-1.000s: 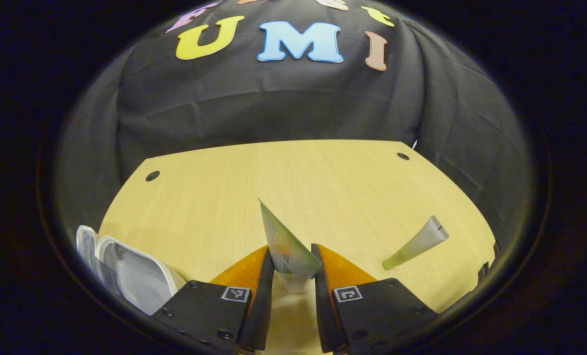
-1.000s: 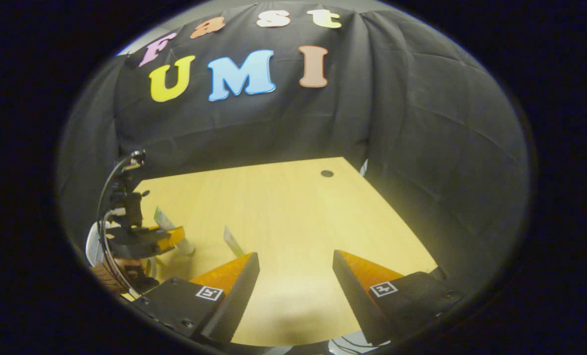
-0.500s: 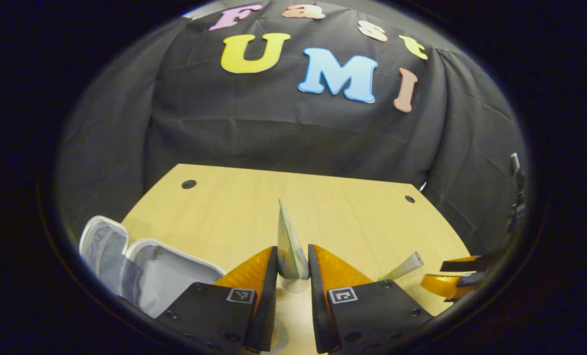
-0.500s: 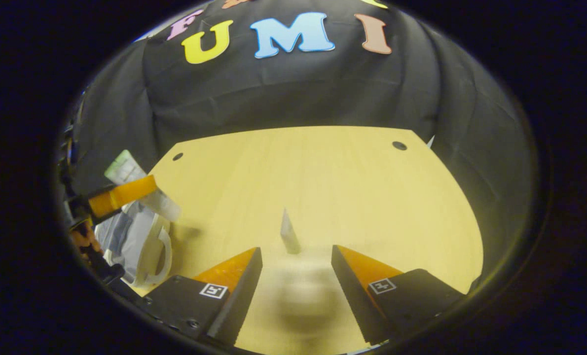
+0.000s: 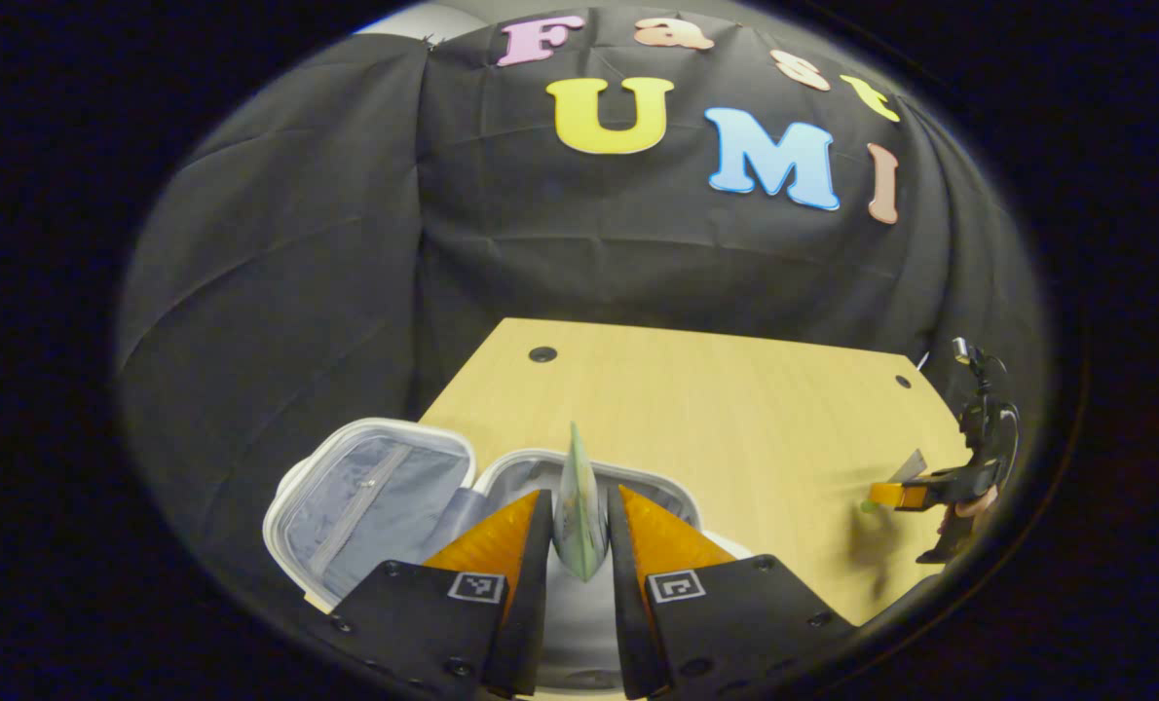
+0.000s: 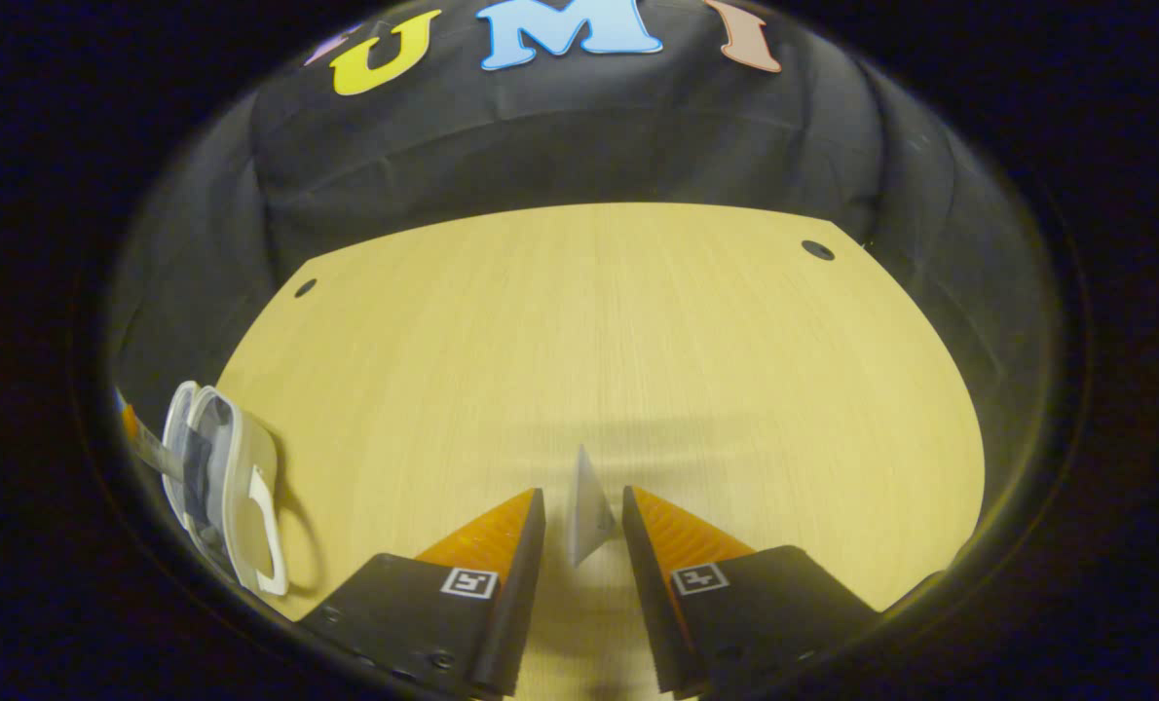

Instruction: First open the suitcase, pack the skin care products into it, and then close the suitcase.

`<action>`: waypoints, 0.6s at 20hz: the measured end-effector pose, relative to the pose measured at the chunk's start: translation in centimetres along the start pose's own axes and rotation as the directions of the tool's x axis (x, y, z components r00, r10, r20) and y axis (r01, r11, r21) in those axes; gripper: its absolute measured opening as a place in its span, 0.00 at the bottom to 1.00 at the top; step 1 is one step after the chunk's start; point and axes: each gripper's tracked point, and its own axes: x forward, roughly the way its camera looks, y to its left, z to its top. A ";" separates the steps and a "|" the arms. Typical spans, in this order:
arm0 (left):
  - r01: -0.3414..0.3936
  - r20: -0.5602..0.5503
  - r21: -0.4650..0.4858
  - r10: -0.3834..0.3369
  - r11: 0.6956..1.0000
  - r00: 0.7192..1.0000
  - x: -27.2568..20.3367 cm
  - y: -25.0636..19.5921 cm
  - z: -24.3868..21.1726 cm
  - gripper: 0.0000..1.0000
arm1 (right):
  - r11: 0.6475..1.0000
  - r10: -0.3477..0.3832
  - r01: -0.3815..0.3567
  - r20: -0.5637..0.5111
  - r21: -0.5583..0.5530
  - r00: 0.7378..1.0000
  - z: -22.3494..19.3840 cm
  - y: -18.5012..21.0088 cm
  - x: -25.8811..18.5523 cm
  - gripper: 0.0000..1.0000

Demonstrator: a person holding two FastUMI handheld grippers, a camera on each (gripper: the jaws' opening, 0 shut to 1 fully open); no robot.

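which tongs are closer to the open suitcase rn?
Left. The left tongs hang right over the suitcase, gripping a tube. The right tongs sit well off to its side, at a second tube.

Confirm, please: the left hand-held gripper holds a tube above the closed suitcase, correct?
Not quite: the suitcase is open, its lined halves showing in the left gripper view. The left hand-held gripper does hold a tube above it.

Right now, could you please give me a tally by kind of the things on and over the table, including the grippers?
Tubes: 2, green tube and grey tube
Suitcase: 1, open suitcase
Grippers: 2, left gripper and right gripper
Total: 5
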 end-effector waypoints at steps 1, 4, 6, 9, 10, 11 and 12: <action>0.004 -0.002 0.001 -0.004 1.000 1.000 0.0 0.5 -0.1 0.39 | 1.000 -0.002 0.002 0.016 0.011 1.000 0.6 0.1 -0.1 0.40; 0.000 -0.056 0.005 0.001 1.000 0.998 1.7 2.0 -1.7 0.39 | 0.995 0.050 -0.052 0.029 0.079 0.998 1.3 2.3 -1.7 0.26; 0.002 -0.091 -0.034 -0.005 0.999 0.996 2.8 2.5 -2.8 0.39 | 0.986 0.139 -0.144 0.064 0.089 0.988 2.8 5.9 -4.2 0.25; -0.010 -0.119 -0.095 -0.002 0.995 0.993 3.6 3.8 -3.9 0.39 | 0.919 0.390 -0.391 0.030 0.049 0.920 3.2 16.1 -8.6 0.25; -0.019 -0.128 -0.108 0.005 0.994 0.992 3.6 4.4 -4.2 0.39 | 0.890 0.456 -0.456 -0.005 0.012 0.890 2.5 19.1 -9.6 0.25; -0.030 -0.127 -0.117 0.015 0.993 0.992 3.4 5.1 -4.2 0.39 | 0.863 0.504 -0.505 -0.036 -0.032 0.863 1.9 22.0 -10.5 0.25; -0.041 -0.120 -0.124 0.026 0.991 0.992 3.2 5.7 -4.1 0.39 | 0.834 0.541 -0.546 -0.076 -0.074 0.837 0.9 24.5 -11.2 0.25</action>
